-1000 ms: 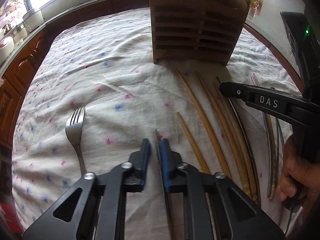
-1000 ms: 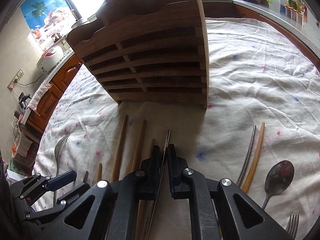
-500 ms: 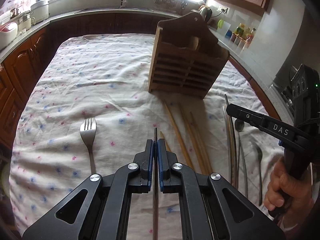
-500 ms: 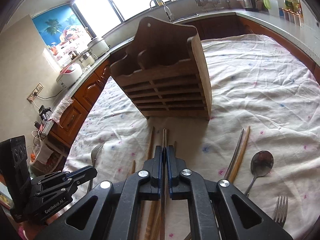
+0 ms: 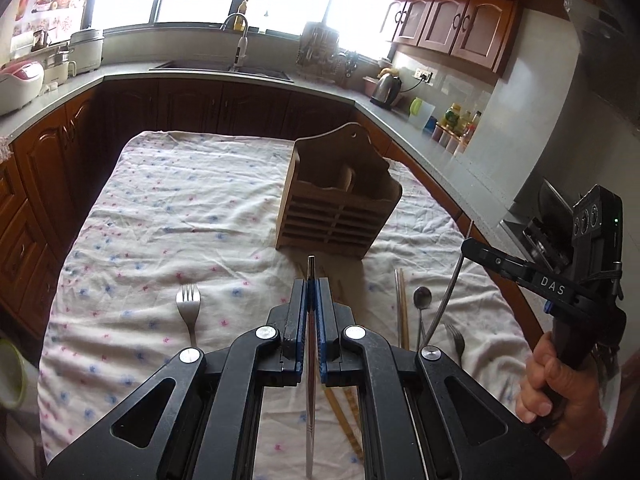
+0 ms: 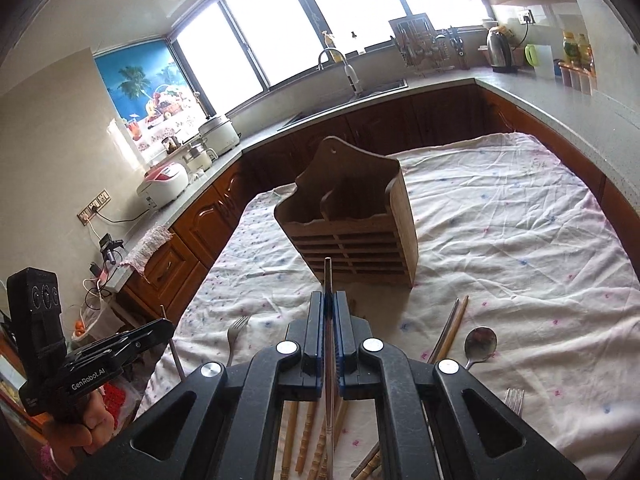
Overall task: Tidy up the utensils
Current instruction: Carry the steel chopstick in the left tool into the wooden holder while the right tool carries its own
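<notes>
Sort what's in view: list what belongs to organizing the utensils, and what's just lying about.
Job:
wooden holder
metal chopstick in left gripper
metal chopstick in right gripper
fork
spoon
wooden chopsticks

Lying about:
kettle
rice cooker

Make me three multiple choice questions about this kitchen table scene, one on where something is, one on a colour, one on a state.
1. Where is the wooden holder?
A. on the cloth-covered table
B. on the counter
C. in the sink

2. What colour are the pads of the left gripper?
A. red
B. blue
C. yellow

3. What is the right gripper doing?
A. open and empty
B. shut on a spoon
C. shut on a metal chopstick

Key: 1 A, it stands on the flowered cloth. 2 B, blue strips line both fingers. 3 C, the metal chopstick pokes out between the closed fingers.
</notes>
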